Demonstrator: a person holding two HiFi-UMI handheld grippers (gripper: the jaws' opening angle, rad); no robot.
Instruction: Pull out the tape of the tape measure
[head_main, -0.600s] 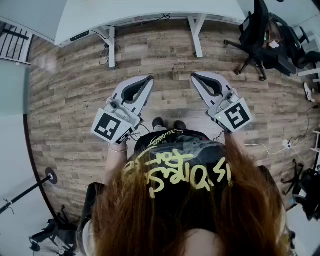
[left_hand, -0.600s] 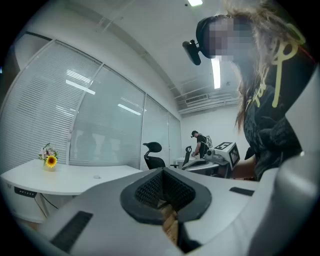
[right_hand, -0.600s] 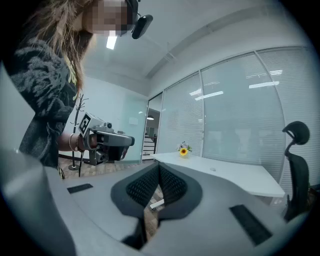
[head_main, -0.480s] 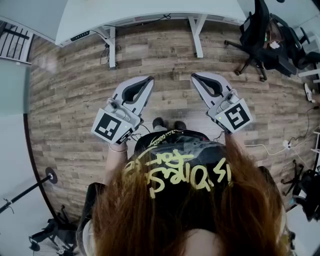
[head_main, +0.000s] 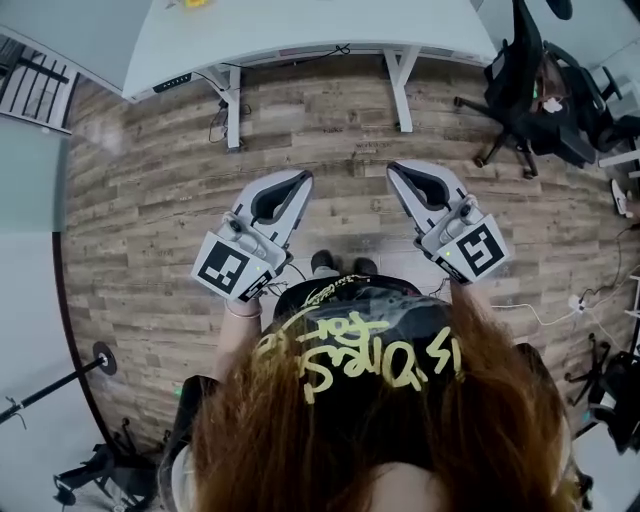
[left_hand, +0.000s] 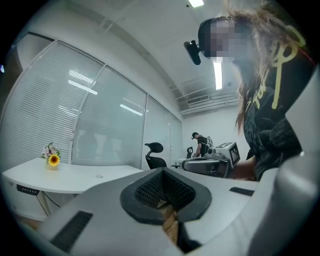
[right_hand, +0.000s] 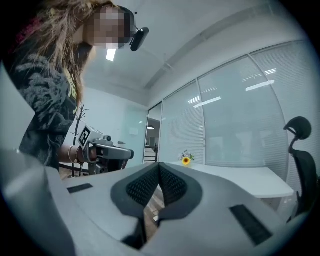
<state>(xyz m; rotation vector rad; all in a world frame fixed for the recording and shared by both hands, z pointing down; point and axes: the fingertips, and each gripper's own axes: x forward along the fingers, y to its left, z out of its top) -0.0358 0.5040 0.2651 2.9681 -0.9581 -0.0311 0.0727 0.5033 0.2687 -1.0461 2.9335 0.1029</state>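
Grippers two: left (head_main: 303, 179), right (head_main: 392, 168), jaws together

No word or number can be read for certain. The black shirt (head_main: 335, 298) at the lower middle of the head view bears yellow lettering (head_main: 355, 350) in a loose scrawl (the strokes are clear, the letters are not). A few of the same yellow strokes show at the upper right of the left gripper view. The cube on the left gripper (head_main: 302, 178) carries a black-and-white square marker (head_main: 224, 268), a block pattern without text; the right gripper (head_main: 394, 168) carries a like marker (head_main: 477, 250).
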